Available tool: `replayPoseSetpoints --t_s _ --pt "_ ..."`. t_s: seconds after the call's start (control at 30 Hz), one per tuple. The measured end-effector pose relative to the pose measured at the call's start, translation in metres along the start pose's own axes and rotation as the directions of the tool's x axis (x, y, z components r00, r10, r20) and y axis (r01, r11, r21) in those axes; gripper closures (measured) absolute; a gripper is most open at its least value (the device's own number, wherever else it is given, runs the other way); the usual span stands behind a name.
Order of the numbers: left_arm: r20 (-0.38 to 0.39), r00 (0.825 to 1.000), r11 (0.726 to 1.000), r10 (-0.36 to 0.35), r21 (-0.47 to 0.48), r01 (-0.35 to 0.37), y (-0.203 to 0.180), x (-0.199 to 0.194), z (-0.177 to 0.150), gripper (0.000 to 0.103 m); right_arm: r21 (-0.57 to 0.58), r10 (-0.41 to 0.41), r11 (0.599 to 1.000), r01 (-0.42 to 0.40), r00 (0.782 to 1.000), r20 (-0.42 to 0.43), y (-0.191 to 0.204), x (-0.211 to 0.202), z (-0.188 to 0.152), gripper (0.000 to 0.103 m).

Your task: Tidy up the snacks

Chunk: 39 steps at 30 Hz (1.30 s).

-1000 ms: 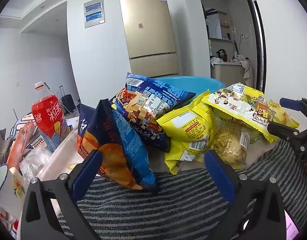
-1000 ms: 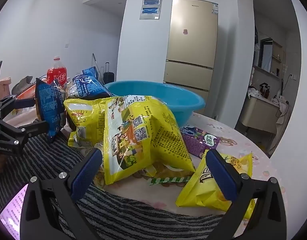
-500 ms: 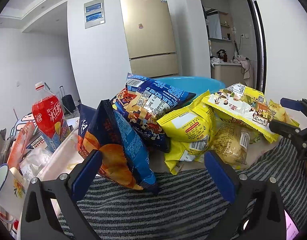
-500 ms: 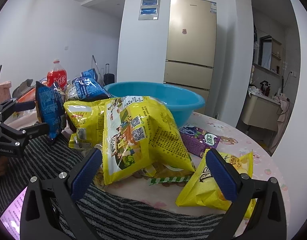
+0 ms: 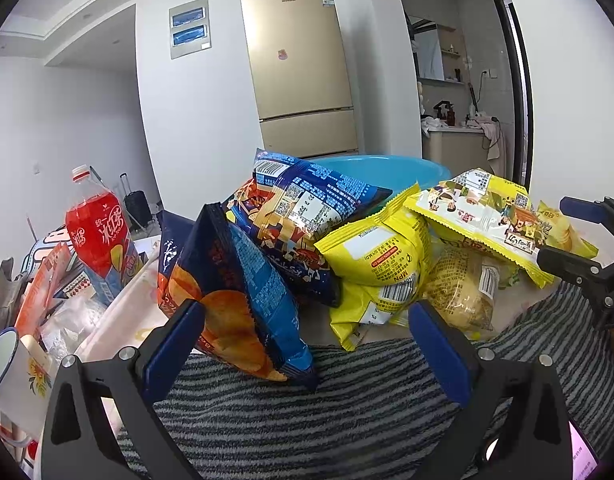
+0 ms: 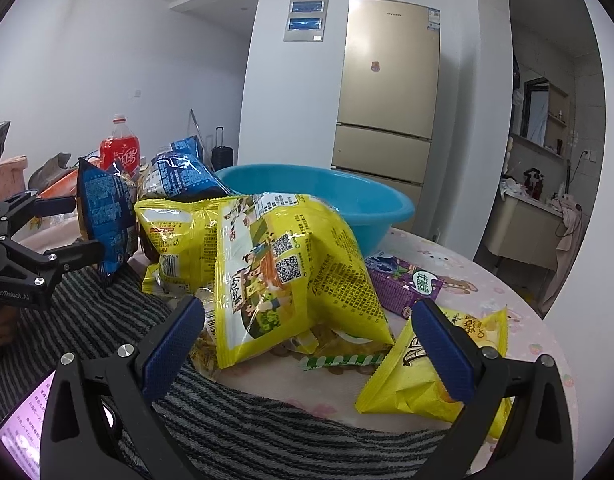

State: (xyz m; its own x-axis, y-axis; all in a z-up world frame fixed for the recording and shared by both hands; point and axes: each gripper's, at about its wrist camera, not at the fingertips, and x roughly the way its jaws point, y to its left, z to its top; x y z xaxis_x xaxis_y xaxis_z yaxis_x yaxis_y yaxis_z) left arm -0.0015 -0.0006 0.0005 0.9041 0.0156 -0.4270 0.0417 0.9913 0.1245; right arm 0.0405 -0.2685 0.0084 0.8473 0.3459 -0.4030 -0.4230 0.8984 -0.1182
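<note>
I have both tongs hanging released over the near edge of the round table with the pink patterned cloth [image 6: 503, 276], where a grey-and-black striped fabric [image 5: 347, 400] lies under them. My left gripper [image 5: 307, 344] has its blue-padded jaws spread wide and empty, and the dark blue crinkly chip bag with orange chips printed on it [image 5: 243, 300] stands upright just ahead, between its pads. My right gripper [image 6: 307, 344] is likewise spread and holds nothing; the big yellow foil snack bag with QR codes [image 6: 291, 276] leans just in front of it.

The snacks sit in a heap at the table's front. A second blue printed bag [image 5: 303, 216] rests against the smaller yellow packet with a barcode [image 5: 375, 264], and both lie in front of the wide turquoise plastic basin [image 6: 347, 200], which looks empty from here. To the right, a purple carton [image 6: 403, 280] lies flat near a small yellow chip bag [image 6: 435, 376]. A red-labelled soft drink bottle [image 5: 99, 236] stands off to the left.
</note>
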Motion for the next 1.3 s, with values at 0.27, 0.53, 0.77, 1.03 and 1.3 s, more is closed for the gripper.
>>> replayPoseSetpoints --t_s 0.27,0.53,0.77,1.03,1.3 --pt "-0.018 1.000 1.000 0.009 0.007 -0.009 -0.002 0.005 0.000 0.000 0.000 0.003 1.000 -0.003 1.000 -0.007 0.001 -0.001 0.001 0.000" --pt "-0.027 1.000 1.000 0.006 -0.005 -0.006 0.001 0.007 0.000 0.000 0.003 0.002 1.000 -0.002 1.000 -0.004 -0.001 -0.001 0.003 0.000" --pt "-0.025 1.000 1.000 0.010 -0.028 -0.011 0.007 0.007 0.000 0.000 -0.013 0.000 1.000 0.000 1.000 -0.008 0.002 0.002 0.002 0.000" --pt "-0.030 0.999 0.999 0.012 -0.032 -0.013 0.008 0.007 -0.001 0.000 -0.001 0.003 1.000 -0.003 1.000 -0.008 -0.001 0.002 0.001 0.000" --pt "-0.030 0.999 0.999 0.013 -0.032 -0.014 0.007 0.006 -0.001 0.000 0.002 0.004 1.000 -0.004 1.000 -0.009 -0.001 0.001 0.000 0.000"
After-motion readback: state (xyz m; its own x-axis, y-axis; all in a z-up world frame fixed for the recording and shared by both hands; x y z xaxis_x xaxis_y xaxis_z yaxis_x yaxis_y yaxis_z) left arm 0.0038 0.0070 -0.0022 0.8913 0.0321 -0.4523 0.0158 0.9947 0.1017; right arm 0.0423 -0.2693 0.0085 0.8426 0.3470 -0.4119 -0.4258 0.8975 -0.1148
